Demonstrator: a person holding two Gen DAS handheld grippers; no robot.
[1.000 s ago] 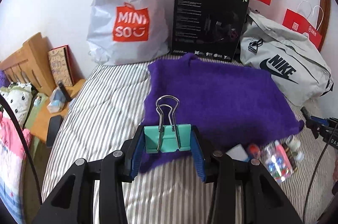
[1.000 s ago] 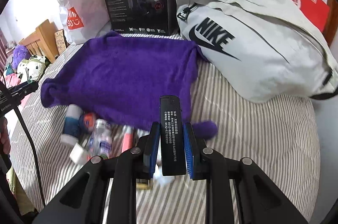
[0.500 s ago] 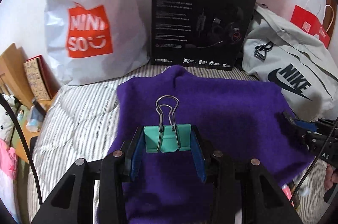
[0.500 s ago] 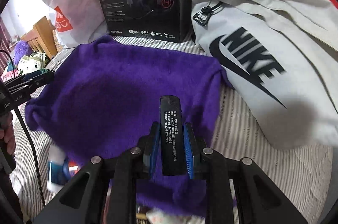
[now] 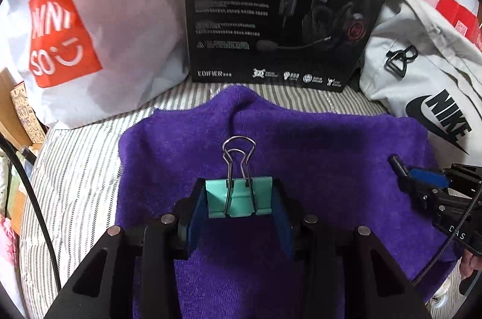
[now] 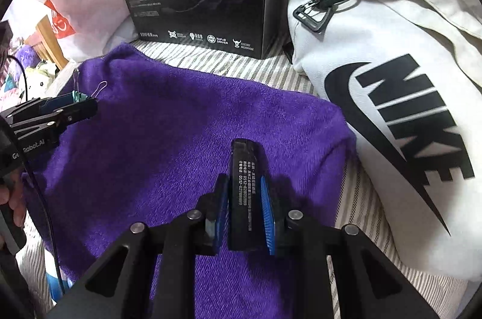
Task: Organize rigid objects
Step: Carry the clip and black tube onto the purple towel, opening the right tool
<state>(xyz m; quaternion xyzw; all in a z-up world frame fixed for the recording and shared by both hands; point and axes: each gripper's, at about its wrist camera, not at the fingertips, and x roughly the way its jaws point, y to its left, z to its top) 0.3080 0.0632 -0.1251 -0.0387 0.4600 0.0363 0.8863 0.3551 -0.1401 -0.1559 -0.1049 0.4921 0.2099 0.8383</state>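
Observation:
My left gripper (image 5: 239, 198) is shut on a teal binder clip (image 5: 239, 197) with wire handles pointing forward, held over the purple towel (image 5: 316, 147). It shows at the left of the right wrist view (image 6: 84, 103). My right gripper (image 6: 244, 204) is shut on a black rectangular lighter-like object (image 6: 244, 183) with white print, held over the towel (image 6: 150, 138). It shows at the right edge of the left wrist view (image 5: 412, 173).
A black headset box (image 5: 286, 3) stands behind the towel. A white Miniso bag (image 5: 75, 27) is at the back left, a grey Nike bag (image 6: 391, 93) at the right. The striped bed sheet (image 5: 75, 168) lies under the towel.
Both grippers have moved forward and lower over the purple towel with their objects still held. The small bottles near the towel's front edge have passed out of view.

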